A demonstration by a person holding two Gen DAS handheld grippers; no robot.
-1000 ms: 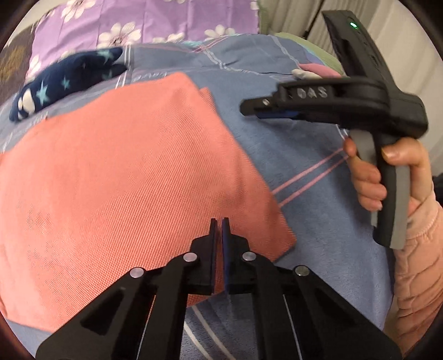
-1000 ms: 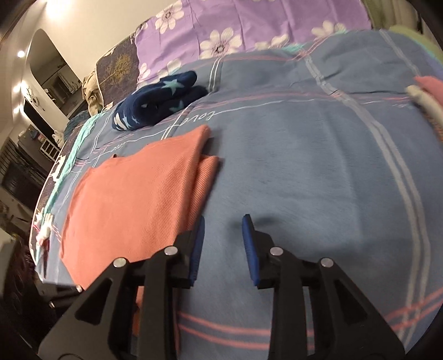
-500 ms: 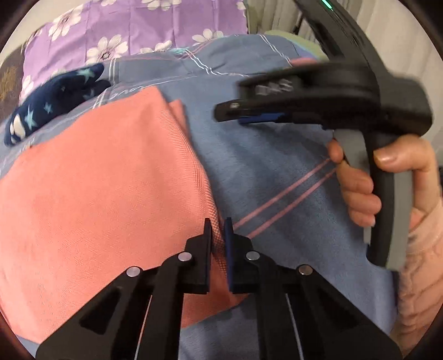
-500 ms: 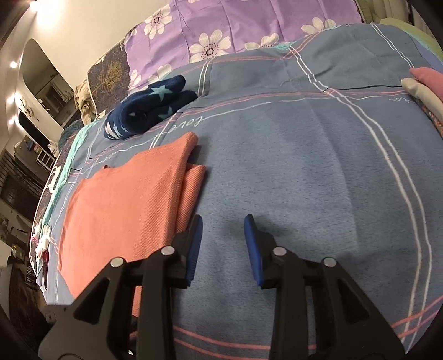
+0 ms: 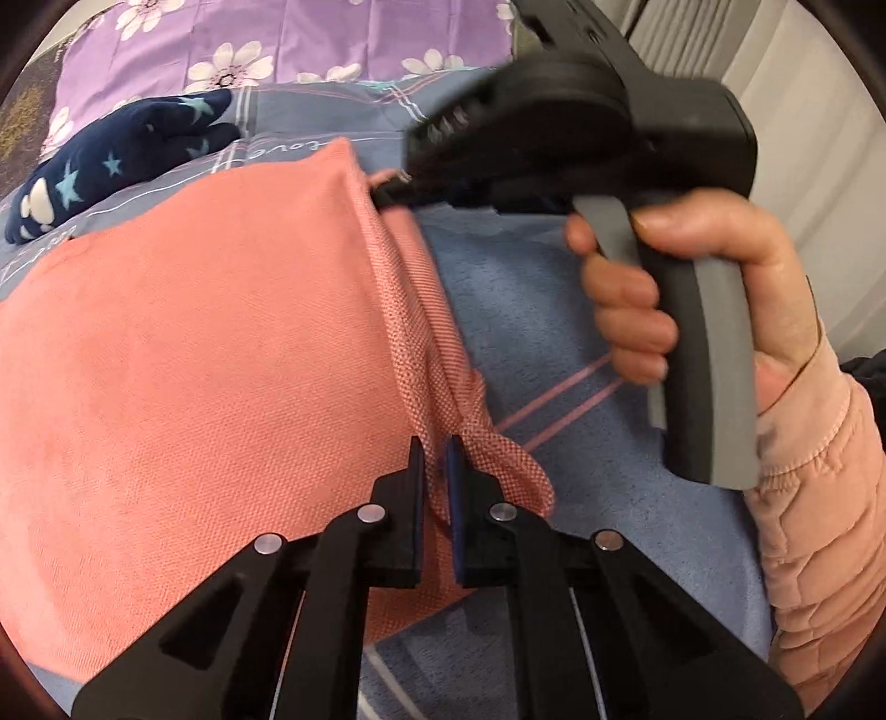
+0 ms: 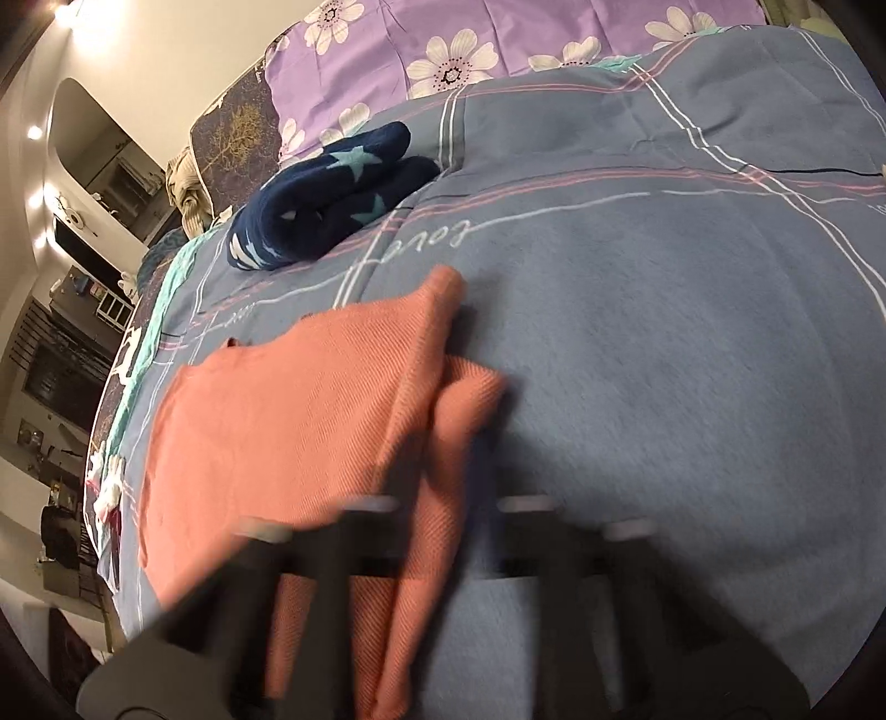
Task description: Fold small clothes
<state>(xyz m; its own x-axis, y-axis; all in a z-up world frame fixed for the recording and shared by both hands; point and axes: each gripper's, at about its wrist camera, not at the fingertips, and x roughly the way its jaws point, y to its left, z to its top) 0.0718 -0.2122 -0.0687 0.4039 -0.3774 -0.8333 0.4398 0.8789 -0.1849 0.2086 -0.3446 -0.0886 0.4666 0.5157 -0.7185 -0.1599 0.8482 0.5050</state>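
Observation:
An orange knit cloth point(image 5: 194, 360) lies folded on the blue plaid bedcover point(image 5: 526, 288). My left gripper point(image 5: 437, 459) is shut on its near right edge, where the fabric bunches up between the pads. In the left wrist view my right gripper point(image 5: 387, 194), held by a hand point(image 5: 692, 277), has its tips at the cloth's far right edge. In the right wrist view the right gripper point(image 6: 443, 531) is blurred, its jaws closing onto a strip of the orange cloth point(image 6: 288, 399) that runs between them.
A rolled navy garment with stars point(image 5: 111, 160) point(image 6: 326, 216) lies behind the cloth. Purple flowered bedding point(image 6: 498, 44) is at the far end. The bed's left edge point(image 6: 127, 387) drops to a dim room. A pink sleeve point(image 5: 803, 526) is at the right.
The right gripper swung left from over the bare bedcover to the cloth's far edge and closed its jaws. The cloth's right edge now bunches up in the left gripper.

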